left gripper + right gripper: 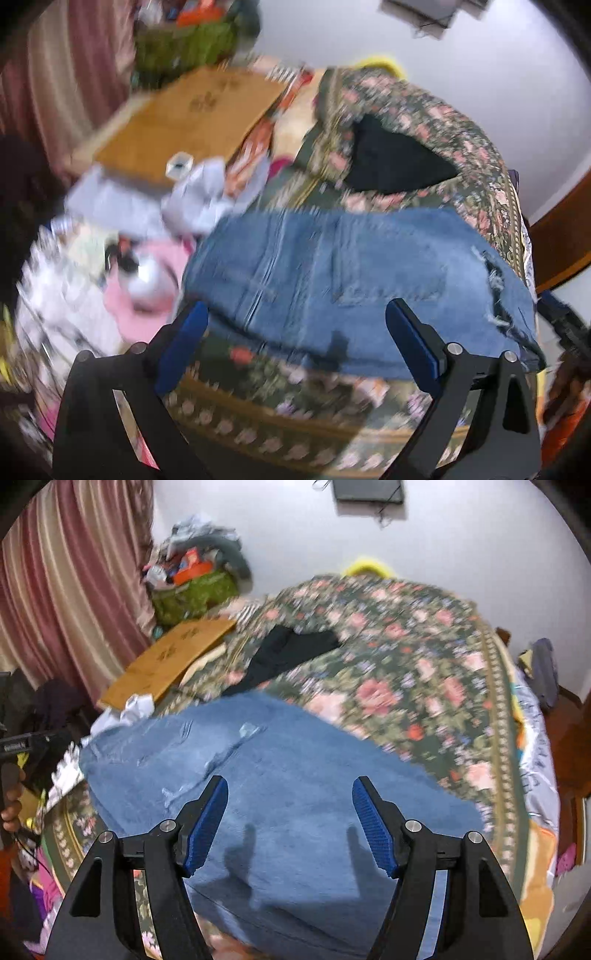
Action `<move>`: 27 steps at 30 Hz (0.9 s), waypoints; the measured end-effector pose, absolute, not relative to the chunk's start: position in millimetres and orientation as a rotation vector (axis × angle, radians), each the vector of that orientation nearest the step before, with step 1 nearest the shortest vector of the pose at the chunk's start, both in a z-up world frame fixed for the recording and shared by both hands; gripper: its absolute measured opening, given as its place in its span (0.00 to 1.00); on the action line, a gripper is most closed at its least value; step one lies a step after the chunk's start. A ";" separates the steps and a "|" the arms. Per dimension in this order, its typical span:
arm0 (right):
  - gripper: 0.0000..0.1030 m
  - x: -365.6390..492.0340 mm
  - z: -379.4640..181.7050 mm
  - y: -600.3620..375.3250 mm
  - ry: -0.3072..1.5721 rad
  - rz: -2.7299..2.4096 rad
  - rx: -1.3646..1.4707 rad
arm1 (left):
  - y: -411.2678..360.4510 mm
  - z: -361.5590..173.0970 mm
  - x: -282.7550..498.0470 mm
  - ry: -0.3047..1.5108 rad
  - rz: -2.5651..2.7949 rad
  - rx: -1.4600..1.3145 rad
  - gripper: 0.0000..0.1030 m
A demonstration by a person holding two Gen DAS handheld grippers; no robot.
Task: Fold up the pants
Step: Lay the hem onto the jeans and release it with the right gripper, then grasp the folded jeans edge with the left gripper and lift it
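Blue jeans on the flowery bed, both grippers open above them.

The jeans (280, 797) lie folded & flat on the flowery bedspread (417, 672), near the front edge of the bed. The right gripper (290, 823) hangs over the jeans w/ its jaws wide apart, nothing between the blue pads (373, 827), and their shadows fall on the cloth. The left gripper (295, 343) is over the front edge of the jeans (351, 273), jaws also wide apart & holding nothing. That view is blurry. The jeans have a ripped, frayed spot (495, 288) on the right side. A black cloth (291, 650) lies farther back on the bedspread. A flat brown cardboard box (173, 661) sits at the left by the striped curtain (70, 576). Messy clothes pile (110, 266) at the left of the bed.
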State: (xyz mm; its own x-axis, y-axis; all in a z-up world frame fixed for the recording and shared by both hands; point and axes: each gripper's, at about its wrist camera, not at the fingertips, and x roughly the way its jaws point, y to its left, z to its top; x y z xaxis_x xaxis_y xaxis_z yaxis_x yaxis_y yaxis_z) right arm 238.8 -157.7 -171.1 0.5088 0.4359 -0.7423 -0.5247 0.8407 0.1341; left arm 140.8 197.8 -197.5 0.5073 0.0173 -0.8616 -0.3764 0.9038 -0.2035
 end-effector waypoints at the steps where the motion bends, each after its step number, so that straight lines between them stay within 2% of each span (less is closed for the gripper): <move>1: 0.64 238.9 -178.4 -152.3 0.879 0.587 -0.129 | 202.7 -206.7 137.6 1.046 0.230 -0.432 0.95; 4: 0.64 237.2 -199.2 -140.5 0.943 0.605 -0.167 | 212.8 -232.6 128.8 1.124 0.174 -0.560 0.95; 9: 0.65 243.0 -201.4 -145.4 0.970 0.633 -0.120 | 216.7 -254.4 128.5 1.179 0.095 -0.698 0.95; 13: 0.65 240.4 -201.9 -144.2 0.960 0.631 -0.126 | 225.2 -272.6 141.5 1.210 0.023 -0.833 1.00; 22: 0.66 242.2 -204.7 -144.8 0.960 0.643 -0.095 | 250.3 -308.4 184.4 1.273 0.020 -0.999 0.98; 24: 0.67 242.4 -205.1 -145.4 0.960 0.647 -0.087 | 258.5 -312.1 193.4 1.278 0.066 -1.000 0.88; 26: 0.67 242.2 -205.2 -145.6 0.958 0.649 -0.084 | 267.2 -313.5 196.4 1.272 0.109 -1.008 0.66; 27: 0.67 242.4 -205.2 -145.6 0.957 0.650 -0.082 | 270.5 -313.5 197.6 1.258 0.110 -1.015 0.62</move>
